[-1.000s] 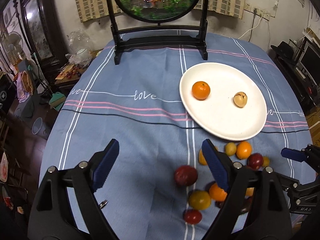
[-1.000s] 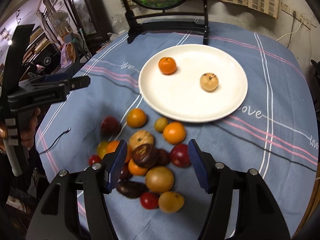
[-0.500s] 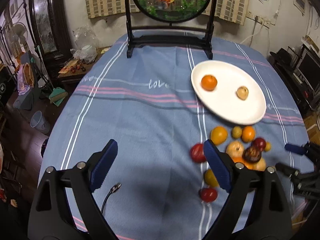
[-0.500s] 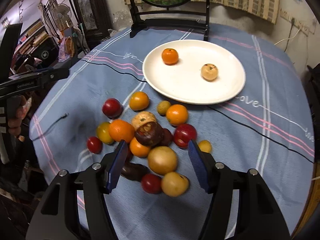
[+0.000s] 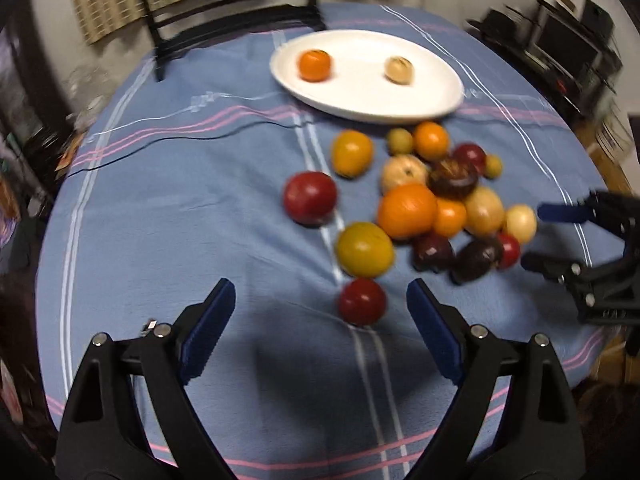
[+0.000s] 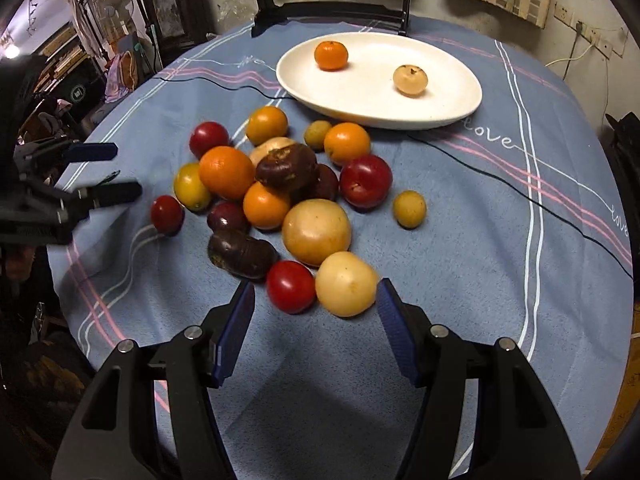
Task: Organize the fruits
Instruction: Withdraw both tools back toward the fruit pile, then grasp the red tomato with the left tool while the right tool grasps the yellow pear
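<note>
Right gripper (image 6: 314,326) hangs low over the tablecloth (image 6: 500,240), jaws spread wide, nothing between the pads. Just ahead of its tips sit a pale yellow fruit (image 6: 346,284) and a red tomato (image 6: 291,286), touching each other, at the near edge of the fruit pile (image 6: 280,184).

Left gripper (image 5: 320,322) also gapes wide and holds nothing; a small red fruit (image 5: 362,301) lies on the cloth just ahead of the gap between its fingers, not touched by either pad. From the right camera the left gripper shows at the pile's left side, jaws apart, near a small red tomato (image 6: 167,213).

Pile itself: big orange (image 6: 226,172) on the left part, dark purple fruit (image 6: 287,167) sitting on top in the middle, large tan fruit (image 6: 316,231) nearer the right gripper, red apple (image 6: 365,181) on the right, long dark fruit (image 6: 241,254) at the near left. A small yellow fruit (image 6: 409,208) lies alone just right of the pile.

Beyond the pile, a white plate (image 6: 448,100) holds a tangerine (image 6: 331,55) and a pale round fruit (image 6: 410,79), well apart from each other. A black stand (image 6: 332,8) sits behind the plate at the far table edge. Left camera view is motion-blurred.
</note>
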A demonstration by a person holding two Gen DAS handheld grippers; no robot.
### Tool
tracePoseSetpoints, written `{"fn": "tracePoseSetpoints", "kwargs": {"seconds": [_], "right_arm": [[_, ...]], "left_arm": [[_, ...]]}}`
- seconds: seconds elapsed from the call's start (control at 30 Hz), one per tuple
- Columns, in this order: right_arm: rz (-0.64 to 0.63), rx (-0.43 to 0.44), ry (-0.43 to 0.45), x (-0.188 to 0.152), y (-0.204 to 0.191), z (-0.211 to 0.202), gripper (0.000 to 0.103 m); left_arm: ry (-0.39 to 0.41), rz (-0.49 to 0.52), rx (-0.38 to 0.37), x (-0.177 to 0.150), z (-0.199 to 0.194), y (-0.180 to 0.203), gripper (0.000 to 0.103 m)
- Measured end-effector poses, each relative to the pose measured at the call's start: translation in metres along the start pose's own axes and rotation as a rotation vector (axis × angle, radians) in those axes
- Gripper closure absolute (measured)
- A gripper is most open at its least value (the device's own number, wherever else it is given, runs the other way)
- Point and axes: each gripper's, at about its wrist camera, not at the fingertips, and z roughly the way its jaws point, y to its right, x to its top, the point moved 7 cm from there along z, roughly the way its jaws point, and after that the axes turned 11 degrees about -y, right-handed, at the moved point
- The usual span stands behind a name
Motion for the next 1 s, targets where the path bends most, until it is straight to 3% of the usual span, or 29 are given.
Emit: {"fn": "tracePoseSetpoints", "kwargs": {"seconds": [0.3,0.4,0.63,0.93,1.0], "right_arm": [[0.064,0.034,-0.043,-0.014,0.019,0.006,0.039],[0.035,-0.011,-0.053,-0.018,0.022,0.007,0.039],[0.014,-0.011,-0.046,-0.018,0.018,0.009,0.039],[-0.086,-0.03,-0.033,-0.007,0.021,0.016,0.039],[-0.129,-0.02,-0.038,-0.004,0.02,0.017,0.039]], "left_arm": [[-0.043,-0.032,-0.034,-0.004,0.019,-0.005,0.014],[-0.045,-0.027,-0.039,0.0,0.024,-0.002,0.014],[-0.08,-0.013,-0.066,0.001,0.042,0.007,0.018],[-0.094,0.001,-0.045,0.006,0.053,0.017,0.047],[-0.096,-0.005,-0.055,0.007,0.052,0.016,0.058]]}}
